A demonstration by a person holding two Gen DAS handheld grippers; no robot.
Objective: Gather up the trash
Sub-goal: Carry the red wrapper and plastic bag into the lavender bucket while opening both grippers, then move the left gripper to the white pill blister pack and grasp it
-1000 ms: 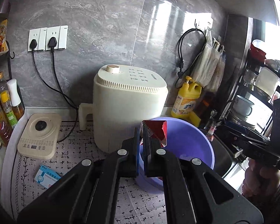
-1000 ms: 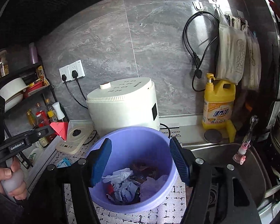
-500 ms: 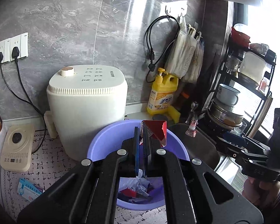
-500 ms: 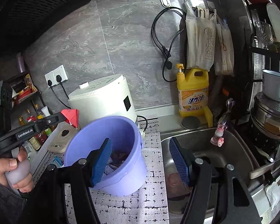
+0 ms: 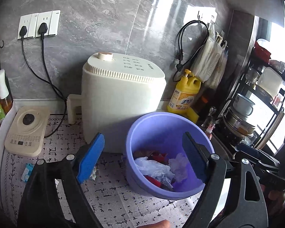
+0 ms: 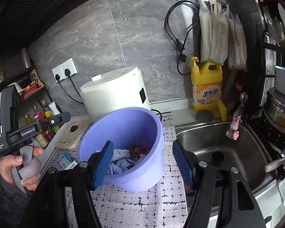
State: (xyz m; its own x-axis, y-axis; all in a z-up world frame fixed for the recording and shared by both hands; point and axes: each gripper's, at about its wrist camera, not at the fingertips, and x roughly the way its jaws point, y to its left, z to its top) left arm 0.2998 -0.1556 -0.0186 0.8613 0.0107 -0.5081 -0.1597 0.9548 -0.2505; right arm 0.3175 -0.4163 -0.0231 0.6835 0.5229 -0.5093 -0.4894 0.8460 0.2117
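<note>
Left gripper (image 5: 142,155) hangs over the near rim of the purple bucket (image 5: 157,121), its jaws opening wide with nothing pressed between the blue pads (image 5: 90,159). Crumpled trash (image 5: 157,169) lies inside that bucket: white plastic, pale tissue and red scraps. Right gripper (image 6: 142,161) stands with its jaws apart and empty, framing the bucket's near right side from above the patterned mat (image 6: 142,205). Just behind the bucket sits a cream appliance (image 5: 123,98), and right of it a yellow detergent bottle (image 6: 207,87) stands against the grey wall. A steel sink (image 6: 228,148) lies just right of the mat. On the left, a small blue-and-white packet (image 5: 26,172) rests on the mat near a flat beige device (image 5: 26,131).
</note>
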